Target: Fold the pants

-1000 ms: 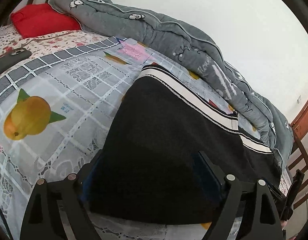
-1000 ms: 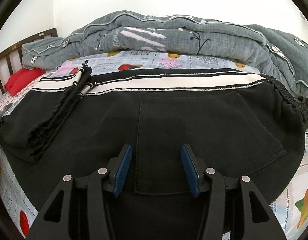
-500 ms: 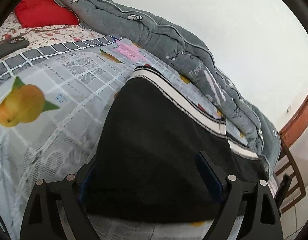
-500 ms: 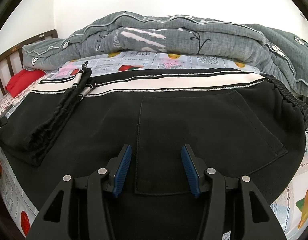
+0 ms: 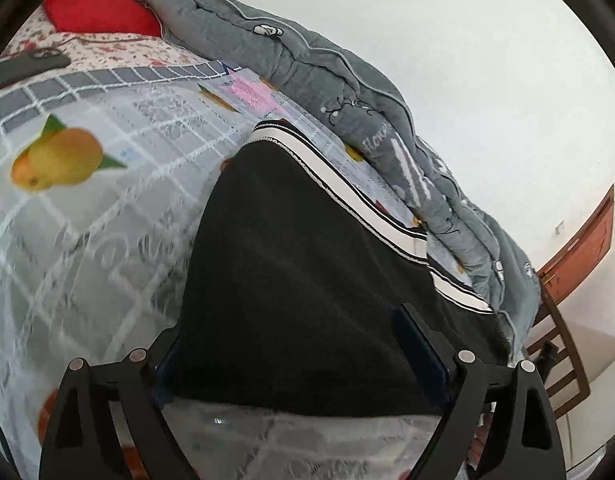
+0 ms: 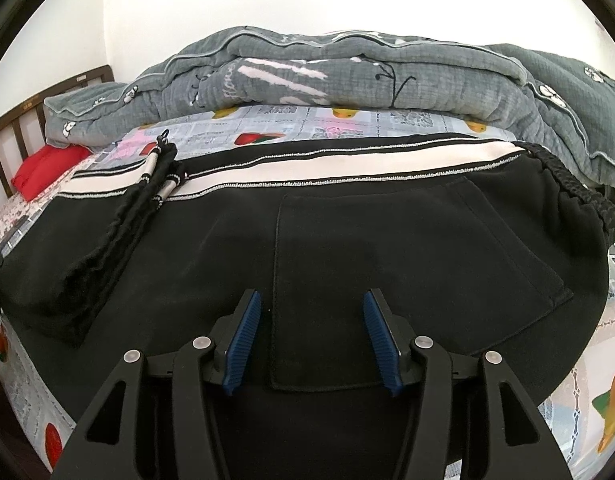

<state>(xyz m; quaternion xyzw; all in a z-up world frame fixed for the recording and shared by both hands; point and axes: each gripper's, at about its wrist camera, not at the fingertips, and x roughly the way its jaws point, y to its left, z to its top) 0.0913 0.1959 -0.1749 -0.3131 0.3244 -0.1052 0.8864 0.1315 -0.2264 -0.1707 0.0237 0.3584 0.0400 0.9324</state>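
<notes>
The left tool (image 5: 303, 354) is spread wide around the hem of the black pants (image 5: 291, 272) lying on the bed (image 5: 107, 216), the right tool (image 6: 312, 336) is spread above their pocket (image 6: 387, 280); soft, floppy cloth, best pinched at edges.

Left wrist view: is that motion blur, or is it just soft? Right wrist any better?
Left wrist view: motion smear on the fruit-print sheet, worst low on the left; the black pants lose texture, and fisheye bends the bed. Right wrist view: sharp, the pocket seam crisp, light even with no glare; only fisheye curvature.
</notes>
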